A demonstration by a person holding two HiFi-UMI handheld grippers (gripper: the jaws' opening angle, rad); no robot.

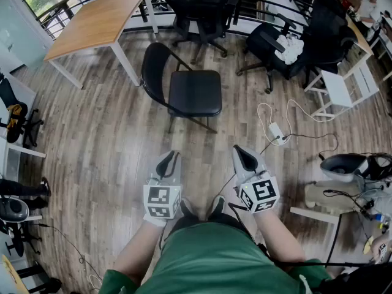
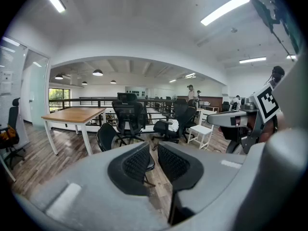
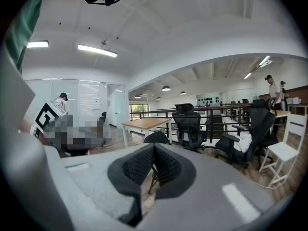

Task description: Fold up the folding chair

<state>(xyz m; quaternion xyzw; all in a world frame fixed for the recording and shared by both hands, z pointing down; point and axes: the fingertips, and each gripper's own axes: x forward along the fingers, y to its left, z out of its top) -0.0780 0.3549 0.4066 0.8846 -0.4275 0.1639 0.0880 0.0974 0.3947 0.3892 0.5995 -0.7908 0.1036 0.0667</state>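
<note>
Approach: folding chair (image 1: 195, 90) stands open at 12 o'clock (untouched). Left gripper (image 1: 169, 162) and right gripper (image 1: 245, 157) jaws together, empty; next, probably reach the seat.

You're in an open-plan office: a wooden desk (image 1: 98, 22), black swivel chairs (image 1: 202, 11), a glass partition (image 2: 36, 95), strip lights (image 2: 226, 8) overhead, and power cables (image 1: 294, 112) across the wood floor (image 1: 92, 139).

No readable text, labels (or numbers)
</note>
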